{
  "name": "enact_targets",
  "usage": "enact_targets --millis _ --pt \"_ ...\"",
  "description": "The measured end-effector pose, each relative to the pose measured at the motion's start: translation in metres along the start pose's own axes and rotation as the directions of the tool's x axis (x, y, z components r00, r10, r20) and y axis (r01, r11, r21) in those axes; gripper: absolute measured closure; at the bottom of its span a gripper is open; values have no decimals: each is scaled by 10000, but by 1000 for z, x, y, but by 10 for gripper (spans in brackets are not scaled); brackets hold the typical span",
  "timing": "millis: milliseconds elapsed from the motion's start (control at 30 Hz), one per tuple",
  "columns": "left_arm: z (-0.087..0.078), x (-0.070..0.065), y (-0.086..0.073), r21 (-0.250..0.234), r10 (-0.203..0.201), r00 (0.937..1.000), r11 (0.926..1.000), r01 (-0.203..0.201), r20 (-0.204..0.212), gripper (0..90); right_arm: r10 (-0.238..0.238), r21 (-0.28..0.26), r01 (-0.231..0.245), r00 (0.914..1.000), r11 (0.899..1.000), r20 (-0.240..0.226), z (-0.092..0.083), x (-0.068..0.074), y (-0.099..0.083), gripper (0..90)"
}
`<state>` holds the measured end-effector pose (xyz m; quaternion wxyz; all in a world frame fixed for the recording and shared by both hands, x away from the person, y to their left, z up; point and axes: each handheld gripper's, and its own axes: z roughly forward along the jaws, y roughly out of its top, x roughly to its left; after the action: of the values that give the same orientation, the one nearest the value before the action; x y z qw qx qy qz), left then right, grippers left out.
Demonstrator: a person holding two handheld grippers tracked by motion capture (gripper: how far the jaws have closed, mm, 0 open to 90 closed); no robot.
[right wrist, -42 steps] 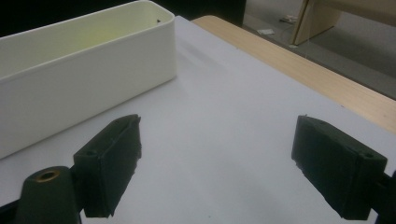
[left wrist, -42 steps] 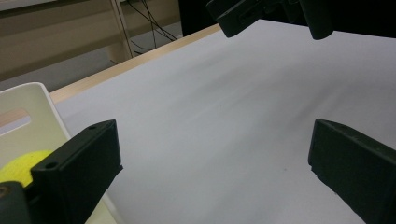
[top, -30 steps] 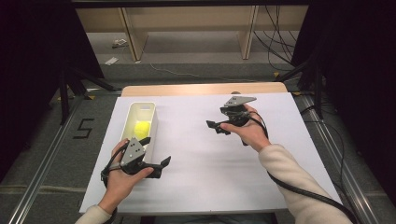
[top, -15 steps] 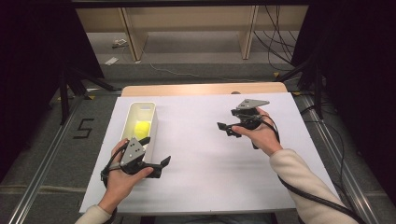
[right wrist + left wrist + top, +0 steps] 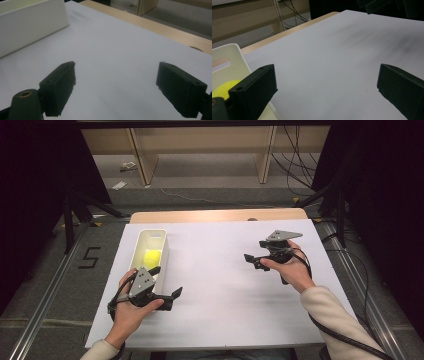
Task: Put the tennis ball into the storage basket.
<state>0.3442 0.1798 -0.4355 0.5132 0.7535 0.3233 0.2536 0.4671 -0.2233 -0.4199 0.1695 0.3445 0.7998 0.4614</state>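
Observation:
A white bin (image 5: 161,239) stands at the left of the white sheet, with a yellow ball (image 5: 151,256) lying inside it. My left gripper (image 5: 166,282) is held just in front of the bin's near end, jaws wide apart and nothing between them. In the left gripper view the left gripper (image 5: 327,87) spans bare sheet, with the ball (image 5: 222,88) and the bin (image 5: 229,57) at its left jaw. My right gripper (image 5: 256,252) hovers open over the right half of the sheet. In the right gripper view the right gripper (image 5: 117,82) is empty, and the bin (image 5: 30,22) lies far left.
The white sheet (image 5: 220,295) covers a wooden table whose far edge (image 5: 215,215) shows bare. Wooden shelf legs (image 5: 265,155) and cables (image 5: 295,165) lie on the floor beyond. Black stands (image 5: 75,205) flank the table, with a floor mark "5" (image 5: 90,257) at left.
My right gripper has moved to the right and a little toward the person, still open. The left gripper, bin and ball have stayed put.

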Motion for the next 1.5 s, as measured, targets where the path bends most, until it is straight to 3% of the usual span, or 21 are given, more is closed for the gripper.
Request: enact_targets --millis 1500 --pt "0 1 0 -23 -49 10000 10000 49 -7 19 625 -120 -619 9961 9980 618 -51 -18 -53 163"
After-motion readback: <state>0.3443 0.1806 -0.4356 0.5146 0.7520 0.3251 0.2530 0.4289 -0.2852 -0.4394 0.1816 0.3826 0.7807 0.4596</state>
